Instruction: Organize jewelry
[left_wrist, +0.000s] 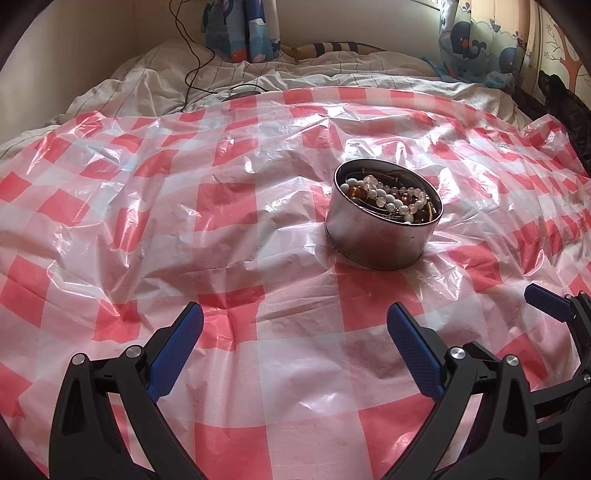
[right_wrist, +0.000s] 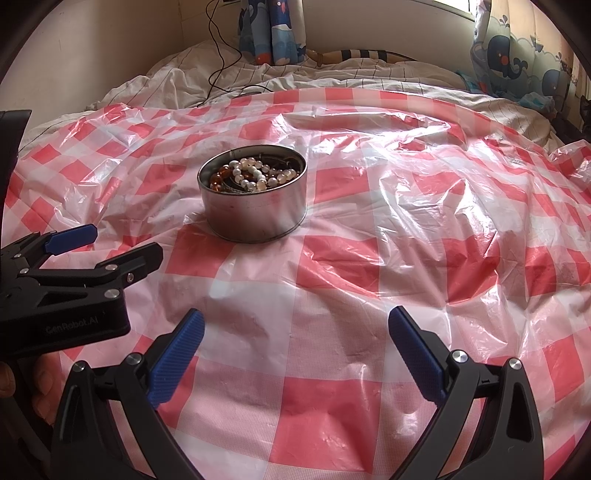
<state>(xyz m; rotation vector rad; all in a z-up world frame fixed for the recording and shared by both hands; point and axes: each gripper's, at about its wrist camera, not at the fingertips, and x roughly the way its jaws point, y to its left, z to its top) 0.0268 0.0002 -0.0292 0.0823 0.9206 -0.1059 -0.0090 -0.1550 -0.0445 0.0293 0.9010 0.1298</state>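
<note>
A round metal tin (left_wrist: 373, 236) stands on the red-and-white checked plastic sheet (left_wrist: 147, 206). It holds white pearl beads (left_wrist: 384, 194), amber beads and thin chains. In the right wrist view the tin (right_wrist: 255, 218) sits left of centre with the beads (right_wrist: 255, 171) inside. My left gripper (left_wrist: 295, 321) is open and empty, short of the tin and to its left. My right gripper (right_wrist: 295, 328) is open and empty, short of the tin and to its right. The left gripper also shows at the left edge of the right wrist view (right_wrist: 122, 243).
The sheet covers a bed with a rumpled white striped duvet (left_wrist: 147, 85) at the back. A black cable (left_wrist: 192, 55) trails over the duvet. Blue whale-print curtains (left_wrist: 476, 40) hang at the back right. A dark bag (left_wrist: 569, 107) lies at the right edge.
</note>
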